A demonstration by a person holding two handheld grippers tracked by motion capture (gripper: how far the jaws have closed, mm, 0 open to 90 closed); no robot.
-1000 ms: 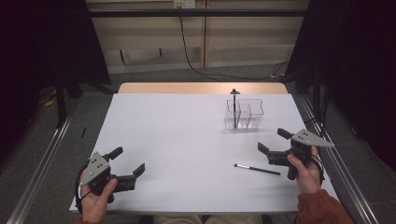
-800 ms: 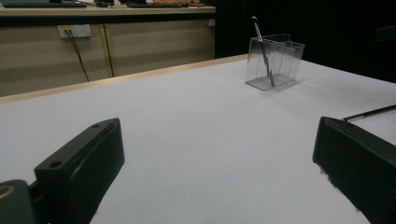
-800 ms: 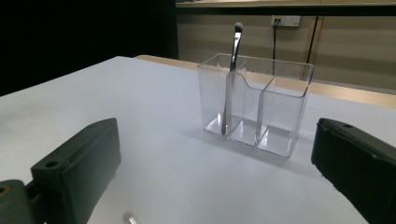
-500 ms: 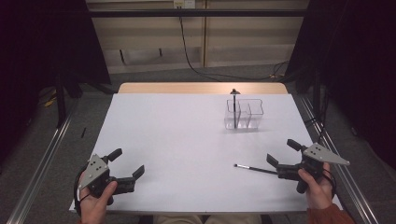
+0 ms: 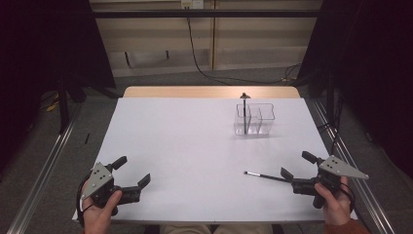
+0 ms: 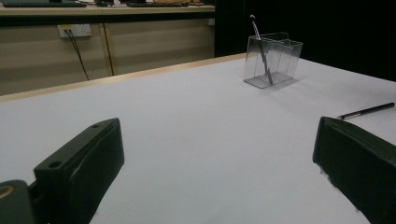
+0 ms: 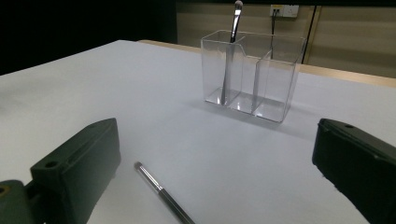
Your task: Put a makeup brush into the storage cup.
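**Spread jaws at a loose brush**

Right gripper [image 5: 295, 170] low over table [image 5: 195, 146], jaws spread wide, nothing pinched. Brush [image 5: 265, 176] flat between them, handle end in. Left gripper [image 5: 132, 171] spread, idle. Clear organizer [image 5: 254, 119] beyond, second brush [image 5: 242, 113] upright inside.

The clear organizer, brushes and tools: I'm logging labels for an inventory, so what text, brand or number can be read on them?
None: no readable text, brand or number on the clear organizer, the brush lying on the table, the brush standing in the organizer, the left tool or the right tool.
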